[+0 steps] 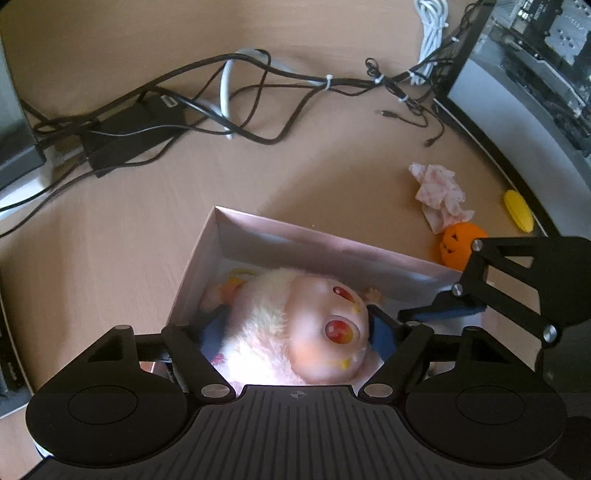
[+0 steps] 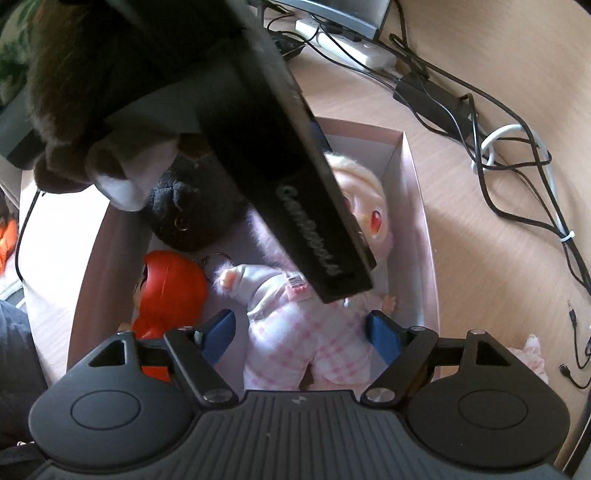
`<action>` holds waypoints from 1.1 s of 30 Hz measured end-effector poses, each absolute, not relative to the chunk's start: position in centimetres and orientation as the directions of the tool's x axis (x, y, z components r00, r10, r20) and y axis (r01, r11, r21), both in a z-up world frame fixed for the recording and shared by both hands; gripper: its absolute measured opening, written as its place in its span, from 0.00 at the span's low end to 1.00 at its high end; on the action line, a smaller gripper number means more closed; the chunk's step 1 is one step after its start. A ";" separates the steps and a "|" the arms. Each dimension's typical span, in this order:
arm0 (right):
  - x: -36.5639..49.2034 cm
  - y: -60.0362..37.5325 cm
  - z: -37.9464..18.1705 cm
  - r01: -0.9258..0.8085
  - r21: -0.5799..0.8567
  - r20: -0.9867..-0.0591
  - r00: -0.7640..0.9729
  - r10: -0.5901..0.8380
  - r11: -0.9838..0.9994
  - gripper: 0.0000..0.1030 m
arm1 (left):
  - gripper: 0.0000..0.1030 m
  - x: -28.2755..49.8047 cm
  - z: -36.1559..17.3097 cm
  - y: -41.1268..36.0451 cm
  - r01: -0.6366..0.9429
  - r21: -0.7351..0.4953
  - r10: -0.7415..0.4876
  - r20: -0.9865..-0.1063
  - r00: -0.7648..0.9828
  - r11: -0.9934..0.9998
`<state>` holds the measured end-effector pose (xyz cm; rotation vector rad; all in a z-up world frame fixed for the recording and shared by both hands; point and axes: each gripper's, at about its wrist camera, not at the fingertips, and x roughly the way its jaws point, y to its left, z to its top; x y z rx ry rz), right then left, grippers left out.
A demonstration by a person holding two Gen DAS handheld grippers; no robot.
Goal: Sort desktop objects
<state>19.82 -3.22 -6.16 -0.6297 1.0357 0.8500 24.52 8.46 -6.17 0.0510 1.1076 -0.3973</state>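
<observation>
A pale-haired doll point(image 1: 295, 325) with red eyes and a pink checked outfit point(image 2: 314, 332) lies in the pink box point(image 1: 295, 236). My left gripper point(image 1: 299, 332) is open, and the doll's head fills the space between its blue pads. Its black housing point(image 2: 295, 192) hangs over the box in the right wrist view. My right gripper point(image 2: 303, 332) is open and straddles the doll's body without touching it. A red-haired figure point(image 2: 173, 284) and a black plush point(image 2: 192, 206) also lie in the box. An orange pumpkin toy point(image 1: 460, 245), a yellow piece point(image 1: 519, 216) and a crumpled pink cloth point(image 1: 439, 195) lie on the desk.
Tangled black cables point(image 1: 184, 99) and a power adapter point(image 1: 136, 136) spread across the far desk. A coiled white cable point(image 1: 432, 33) and a computer case point(image 1: 517, 92) stand at the back right. A white power strip point(image 2: 347, 44) lies beyond the box.
</observation>
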 end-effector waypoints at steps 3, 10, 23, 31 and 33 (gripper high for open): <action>20.1 -2.7 -7.0 -0.837 -0.067 -0.926 0.255 0.279 0.543 0.78 | 0.81 24.6 -6.2 8.5 0.337 -0.161 -0.293 -0.873 0.389 0.928; 18.6 -2.1 -6.6 -0.845 -0.174 -0.898 0.347 0.271 0.506 0.70 | 0.77 23.5 -5.4 8.6 0.315 -0.130 -0.270 -0.848 0.456 0.940; 13.4 -0.3 -8.3 -0.813 -0.505 -0.806 0.564 0.177 0.291 0.66 | 0.79 21.8 -6.0 9.6 0.318 -0.155 -0.307 -0.803 0.511 0.935; 15.8 -5.0 -2.8 -0.821 -0.168 -0.868 0.386 0.312 0.546 0.78 | 0.89 19.5 -2.3 12.7 0.258 -0.228 -0.336 -0.770 0.542 0.939; 16.4 -6.8 -0.7 -0.785 -0.056 -0.858 0.355 0.372 0.617 0.79 | 0.89 18.6 -0.9 14.4 0.218 -0.244 -0.326 -0.751 0.574 0.945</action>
